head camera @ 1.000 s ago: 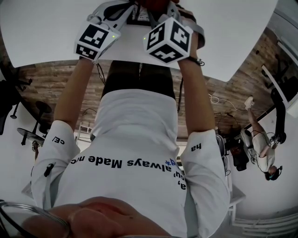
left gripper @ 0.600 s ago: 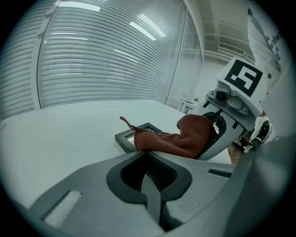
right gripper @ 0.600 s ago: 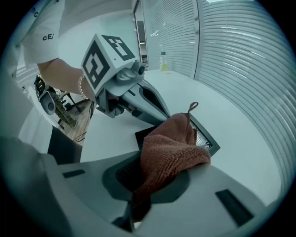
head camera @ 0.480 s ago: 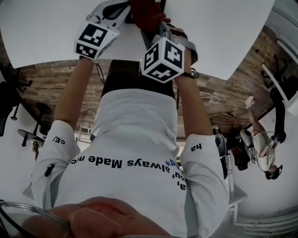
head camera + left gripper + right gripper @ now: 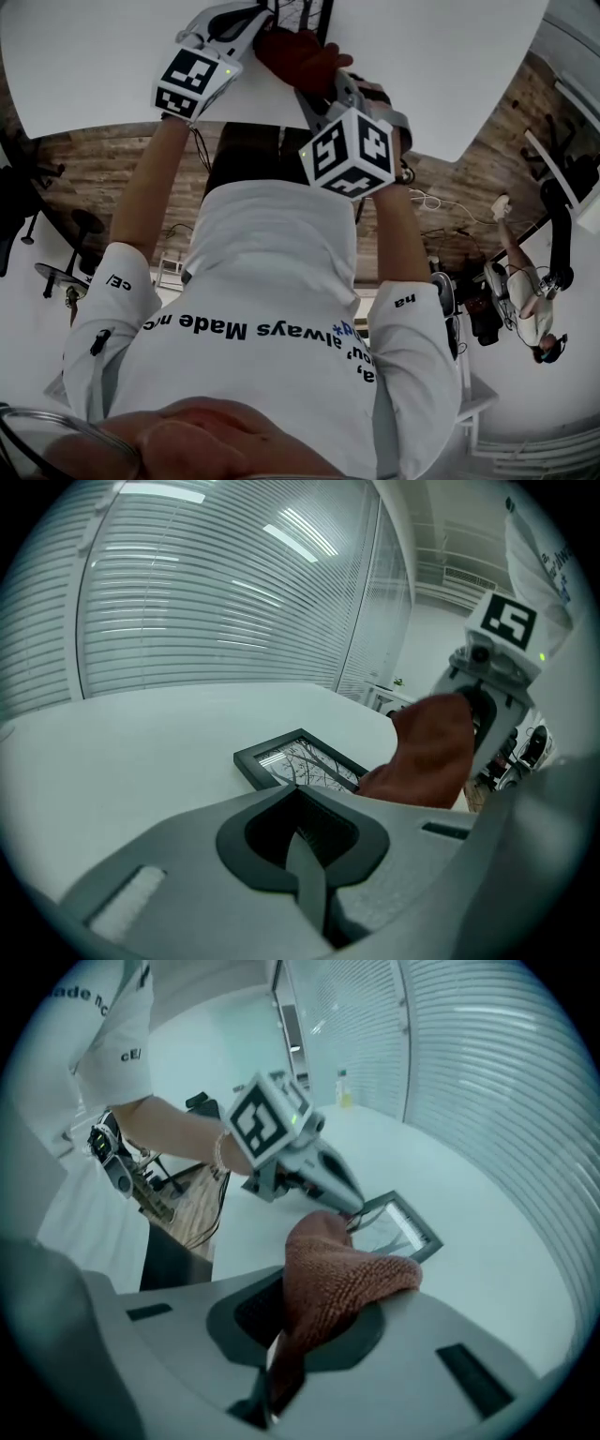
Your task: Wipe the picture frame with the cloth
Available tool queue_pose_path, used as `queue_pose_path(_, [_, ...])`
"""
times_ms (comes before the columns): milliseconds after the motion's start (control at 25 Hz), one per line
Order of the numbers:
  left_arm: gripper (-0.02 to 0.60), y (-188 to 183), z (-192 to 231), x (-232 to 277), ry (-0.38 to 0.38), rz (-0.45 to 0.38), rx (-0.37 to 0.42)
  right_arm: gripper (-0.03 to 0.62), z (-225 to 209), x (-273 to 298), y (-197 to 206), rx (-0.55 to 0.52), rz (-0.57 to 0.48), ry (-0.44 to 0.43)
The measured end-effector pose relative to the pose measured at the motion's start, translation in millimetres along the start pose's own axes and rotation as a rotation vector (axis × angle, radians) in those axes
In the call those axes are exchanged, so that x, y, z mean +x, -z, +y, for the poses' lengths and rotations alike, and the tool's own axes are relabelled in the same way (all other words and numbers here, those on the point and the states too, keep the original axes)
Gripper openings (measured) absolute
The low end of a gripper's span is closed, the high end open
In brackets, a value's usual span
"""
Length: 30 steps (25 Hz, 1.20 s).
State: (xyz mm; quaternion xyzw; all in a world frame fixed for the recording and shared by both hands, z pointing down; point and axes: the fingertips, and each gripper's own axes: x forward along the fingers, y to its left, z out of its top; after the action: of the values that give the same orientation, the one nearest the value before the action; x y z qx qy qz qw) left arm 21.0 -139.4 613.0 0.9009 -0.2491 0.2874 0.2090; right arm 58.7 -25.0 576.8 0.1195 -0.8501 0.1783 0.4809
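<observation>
The black picture frame (image 5: 298, 761) lies flat on the white table (image 5: 141, 752) with a tree print under its glass; only its near edge (image 5: 302, 13) shows at the top of the head view. My left gripper (image 5: 300, 794) is shut, and its tip (image 5: 349, 1196) rests at the frame's near corner (image 5: 398, 1222). Whether it pinches the frame is hidden. A rust-red cloth (image 5: 342, 1274) is bunched between the jaws of my right gripper (image 5: 309, 1312), which is shut on it. The cloth (image 5: 300, 52) hangs just in front of the frame, beside the left gripper (image 5: 246, 17).
The table's curved front edge (image 5: 441, 150) runs close to the person's body, with wood floor below. Office chairs (image 5: 23, 202) stand at the left, and another person (image 5: 525, 300) is at the right. Window blinds (image 5: 206, 602) rise behind the table.
My right gripper has drawn back toward the person with the cloth, so more of the cloth shows. The left gripper has stayed in place.
</observation>
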Motion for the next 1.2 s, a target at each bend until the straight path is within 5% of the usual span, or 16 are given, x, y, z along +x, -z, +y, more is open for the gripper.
queue_pose_path(160, [0.002,0.3,2.4,6.8,0.000,0.003,0.001,0.028,-72.2,-50.0,-37.4,0.036,-0.215,0.240])
queue_pose_path(360, [0.002,-5.4,-0.6,11.6,0.002,0.002,0.001,0.028,-150.4,-71.0,-41.3,-0.001,-0.251,0.457])
queue_pose_path(640, [0.002,-7.0,-0.6,8.3,0.001,0.002,0.001,0.028,-169.3,7.9,0.3,-0.088,-0.038,0.358])
queue_pose_path(1200, [0.002,-7.8,-0.3,9.0,-0.002,0.001,0.009,0.028,-143.6,14.2,12.5,-0.083,-0.007,0.268])
